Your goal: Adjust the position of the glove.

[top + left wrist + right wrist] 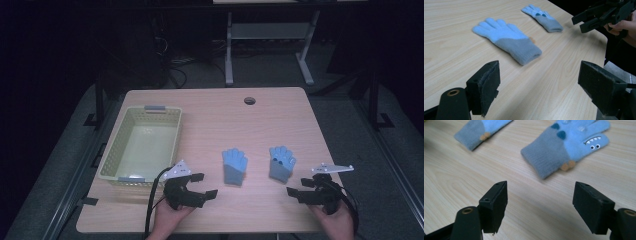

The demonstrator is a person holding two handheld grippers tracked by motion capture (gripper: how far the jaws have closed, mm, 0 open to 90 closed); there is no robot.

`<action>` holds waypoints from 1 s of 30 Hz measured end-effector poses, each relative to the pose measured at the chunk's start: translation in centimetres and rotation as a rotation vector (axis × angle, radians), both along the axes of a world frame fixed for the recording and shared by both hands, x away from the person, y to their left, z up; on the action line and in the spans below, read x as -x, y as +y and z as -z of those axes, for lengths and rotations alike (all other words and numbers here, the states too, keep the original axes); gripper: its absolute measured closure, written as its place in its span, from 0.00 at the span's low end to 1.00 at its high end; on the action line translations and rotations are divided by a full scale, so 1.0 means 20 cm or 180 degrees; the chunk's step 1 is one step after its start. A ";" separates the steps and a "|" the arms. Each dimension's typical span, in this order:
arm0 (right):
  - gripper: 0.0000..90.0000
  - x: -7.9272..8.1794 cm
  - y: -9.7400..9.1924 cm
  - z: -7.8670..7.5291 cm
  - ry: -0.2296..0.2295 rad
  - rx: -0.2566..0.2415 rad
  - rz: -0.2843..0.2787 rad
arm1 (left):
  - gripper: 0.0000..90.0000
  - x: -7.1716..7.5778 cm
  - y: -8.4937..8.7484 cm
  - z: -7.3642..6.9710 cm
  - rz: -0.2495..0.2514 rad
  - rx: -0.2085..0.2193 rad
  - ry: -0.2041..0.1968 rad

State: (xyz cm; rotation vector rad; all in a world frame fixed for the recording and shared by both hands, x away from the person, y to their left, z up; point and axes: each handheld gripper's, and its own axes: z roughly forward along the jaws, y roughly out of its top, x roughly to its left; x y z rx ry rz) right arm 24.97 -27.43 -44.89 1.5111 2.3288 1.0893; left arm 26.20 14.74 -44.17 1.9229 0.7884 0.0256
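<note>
one wooden surface (210, 115) carries everything here. it has a single round cable hole (249, 100) near its far edge.

one pale yellow plastic basket (172, 136) sits on the left part of the surface, with a grey clip on its far rim and another on its near rim. nothing lies in it; its bare bottom shows through.

two tools rest low near the front edge, each held in a person's hand. the left tool (199, 186) lies just beside the basket's near right corner, its jaws spread wide with nothing between them. the right tool (299, 187) sits near the right front corner, jaws also wide apart and holding nothing.

two small knitted gloves lie flat on the bare surface between the tools, apart from each other, fingers pointing away from the person and grey cuffs toward the front. the left glove (234, 166) is plain light blue. the right glove (281, 163) shows a little cartoon face with eyes and teeth (593, 143) in the right gripper view, plus dark blue spots. neither glove touches a tool.
</note>
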 end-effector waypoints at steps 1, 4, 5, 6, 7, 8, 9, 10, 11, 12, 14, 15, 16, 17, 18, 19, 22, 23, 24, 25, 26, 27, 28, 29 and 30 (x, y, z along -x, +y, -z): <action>0.31 0.00 0.00 -0.01 0.0028 -0.0001 0.0014 | 0.20 0.00 0.00 0.00 0.0003 0.0022 0.0015; 0.30 0.00 0.01 -0.01 -0.0001 0.0023 -0.0019 | 0.20 -0.01 0.00 0.00 -0.0004 0.0043 0.0027; 0.30 0.00 0.01 -0.01 0.0012 0.0045 -0.0047 | 0.20 -0.02 0.00 0.01 -0.0016 -0.0001 -0.0001; 0.30 0.01 0.01 -0.01 0.0015 0.0054 -0.0053 | 0.20 -0.02 0.00 0.01 -0.0026 -0.0004 0.0008; 0.30 0.01 0.02 -0.01 0.0025 0.0055 -0.0050 | 0.20 -0.02 0.00 0.02 -0.0032 0.0022 0.0038; 0.30 0.01 0.02 -0.01 0.0027 0.0067 -0.0077 | 0.20 -0.02 0.00 0.02 -0.0032 0.0022 0.0038; 0.30 0.01 0.03 -0.01 0.0052 0.0070 -0.0093 | 0.20 -0.02 0.00 0.02 -0.0036 0.0059 0.0052; 0.30 0.01 0.03 -0.01 0.0052 0.0070 -0.0093 | 0.20 -0.02 0.00 0.02 -0.0034 0.0058 0.0047; 0.30 0.00 0.04 -0.01 0.0054 0.0079 -0.0100 | 0.20 -0.02 0.01 0.02 -0.0043 0.0048 0.0033; 0.30 -0.01 0.04 -0.01 0.0030 0.0100 -0.0123 | 0.20 -0.02 0.01 0.02 -0.0041 0.0040 0.0018; 0.29 -0.03 0.07 -0.02 0.0054 0.0119 -0.0163 | 0.20 -0.02 0.01 0.02 -0.0045 0.0049 0.0017; 0.29 -0.03 0.07 -0.02 0.0054 0.0119 -0.0163 | 0.20 -0.01 0.01 0.02 -0.0042 0.0041 0.0009; 0.29 -0.04 0.08 -0.02 0.0049 0.0143 -0.0198 | 0.20 -0.01 0.01 0.01 -0.0045 0.0030 0.0000; 0.29 -0.04 0.08 -0.02 0.0049 0.0143 -0.0198 | 0.20 -0.01 0.01 0.01 -0.0045 0.0030 0.0000; 0.29 -0.05 0.09 -0.03 0.0041 0.0211 -0.0223 | 0.20 -0.01 0.02 0.01 -0.0044 0.0055 -0.0006; 0.28 -0.06 0.09 -0.03 0.0042 0.0214 -0.0237 | 0.20 -0.01 0.02 0.01 -0.0052 0.0061 0.0000; 0.28 -0.09 0.10 -0.05 0.0081 0.0215 -0.0237 | 0.20 -0.01 0.03 0.01 -0.0076 0.0084 0.0012; 0.28 -0.09 0.10 -0.05 0.0081 0.0215 -0.0237 | 0.20 -0.01 0.03 0.01 -0.0076 0.0084 0.0012; 0.28 -0.10 0.10 -0.06 0.0066 0.0225 -0.0259 | 0.20 -0.01 0.03 0.01 -0.0090 0.0087 0.0014; 0.27 -0.10 0.11 -0.07 0.0050 0.0252 -0.0275 | 0.20 -0.01 0.03 0.01 -0.0089 0.0084 0.0003; 0.27 -0.12 0.12 -0.10 0.0008 0.0260 -0.0303 | 0.20 -0.01 0.03 0.00 -0.0087 0.0067 -0.0015; 0.27 -0.12 0.13 -0.11 0.0021 0.0269 -0.0307 | 0.20 -0.01 0.03 0.00 -0.0087 0.0067 -0.0015; 0.27 -0.12 0.13 -0.11 0.0021 0.0269 -0.0307 | 0.20 -0.01 0.03 0.00 -0.0093 0.0071 -0.0010; 0.27 -0.14 0.14 -0.13 0.0017 0.0337 -0.0349 | 0.20 -0.01 0.03 0.00 -0.0099 0.0072 -0.0011; 0.27 -0.15 0.15 -0.14 0.0016 0.0364 -0.0366 | 0.20 -0.01 0.03 0.00 -0.0101 0.0071 -0.0015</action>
